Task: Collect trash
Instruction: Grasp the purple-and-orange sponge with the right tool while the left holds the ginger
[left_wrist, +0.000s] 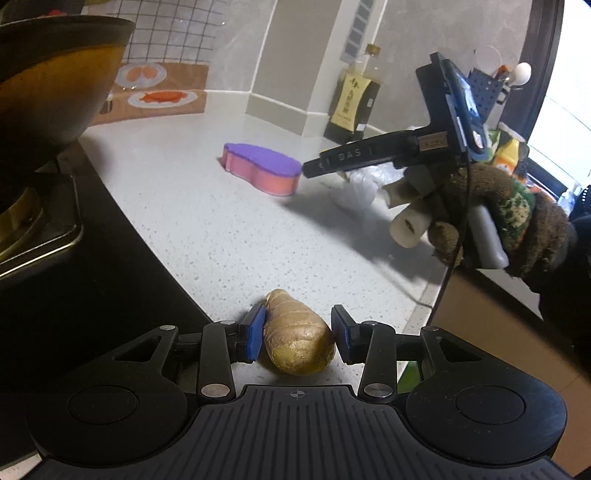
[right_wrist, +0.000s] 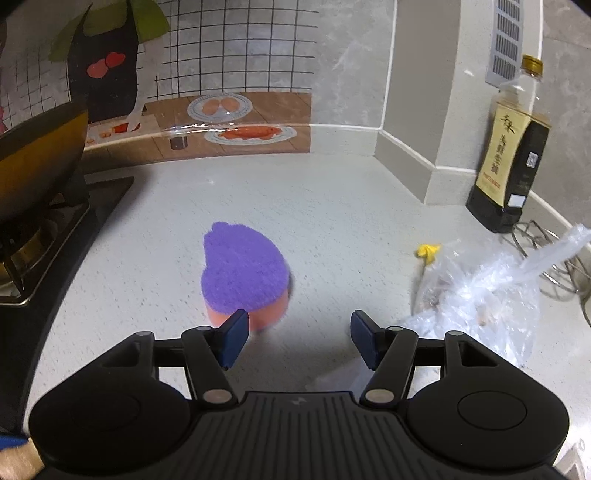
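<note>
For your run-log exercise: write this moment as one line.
left gripper: around tan ginger root, not clamped | right gripper: open, empty, near purple-topped sponge

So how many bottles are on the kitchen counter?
1. A dark bottle with a gold cap and yellow label stands at the back right of the counter, against the wall corner, behind the clear plastic bag. Others could be hidden outside these views.

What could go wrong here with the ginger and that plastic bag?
The left tongs straddle the ginger near the counter edge; its tapered shape could squirt out and roll off. The right tongs hang open between the purple sponge and the plastic bag; they might nudge the sponge, and the thin bag could slip.
</note>
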